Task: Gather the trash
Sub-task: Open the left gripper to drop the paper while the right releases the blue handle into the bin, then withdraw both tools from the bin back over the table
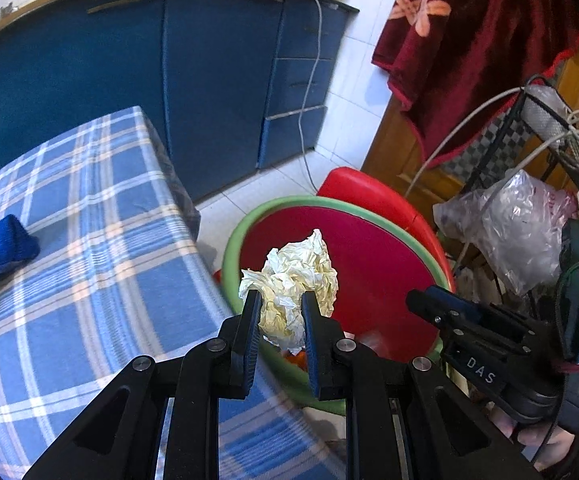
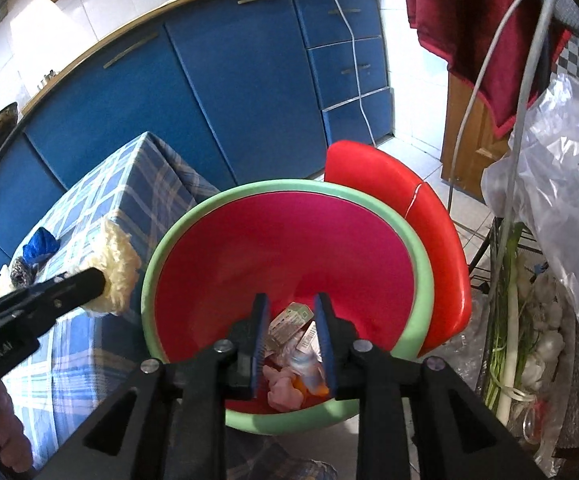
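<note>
My left gripper [image 1: 279, 300] is shut on a crumpled cream paper ball [image 1: 295, 276] and holds it over the near left rim of the red bin with a green rim [image 1: 245, 224]. The paper ball also shows in the right wrist view [image 2: 115, 268], beside the bin's rim [image 2: 149, 280]. My right gripper [image 2: 291, 304] is open and empty above the bin, over several wrappers and pink scraps [image 2: 293, 356] at its bottom. The right gripper also shows in the left wrist view [image 1: 421, 304], at the bin's right side.
A table with a blue plaid cloth [image 1: 89, 260] stands left of the bin, with a blue cloth [image 1: 3, 248] on it. The bin's red lid [image 2: 409, 220] stands open behind it. Blue cabinets [image 1: 169, 80] lie behind. A wire rack with plastic bags [image 2: 561, 200] stands at the right.
</note>
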{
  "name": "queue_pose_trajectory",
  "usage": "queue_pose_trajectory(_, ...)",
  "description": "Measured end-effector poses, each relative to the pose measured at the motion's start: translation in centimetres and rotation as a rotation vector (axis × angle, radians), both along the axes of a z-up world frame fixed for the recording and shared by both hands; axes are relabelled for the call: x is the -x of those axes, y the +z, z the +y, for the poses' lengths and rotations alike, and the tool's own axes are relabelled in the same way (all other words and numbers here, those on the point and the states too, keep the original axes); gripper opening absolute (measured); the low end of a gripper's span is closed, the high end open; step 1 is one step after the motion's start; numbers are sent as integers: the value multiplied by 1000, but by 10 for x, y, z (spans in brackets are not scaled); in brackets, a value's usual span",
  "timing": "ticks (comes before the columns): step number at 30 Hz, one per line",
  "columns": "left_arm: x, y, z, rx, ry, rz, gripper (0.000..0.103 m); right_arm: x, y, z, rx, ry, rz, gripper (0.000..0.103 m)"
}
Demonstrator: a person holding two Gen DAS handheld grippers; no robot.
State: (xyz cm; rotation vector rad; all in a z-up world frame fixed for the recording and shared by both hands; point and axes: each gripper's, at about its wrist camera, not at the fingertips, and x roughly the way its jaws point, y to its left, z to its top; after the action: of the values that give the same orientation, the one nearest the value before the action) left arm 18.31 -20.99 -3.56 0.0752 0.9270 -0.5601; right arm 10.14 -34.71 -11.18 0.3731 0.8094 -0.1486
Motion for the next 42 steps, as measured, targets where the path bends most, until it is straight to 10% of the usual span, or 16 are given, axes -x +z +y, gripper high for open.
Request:
queue_pose_trajectory(16, -6, -11, -18, -38, -18, 19, 42, 9, 5, -13, -27, -41, -32, 39)
queue_pose_trajectory(42, 8, 24, 69, 34, 174, -36, 42, 11, 41, 43, -6, 73, -99, 47)
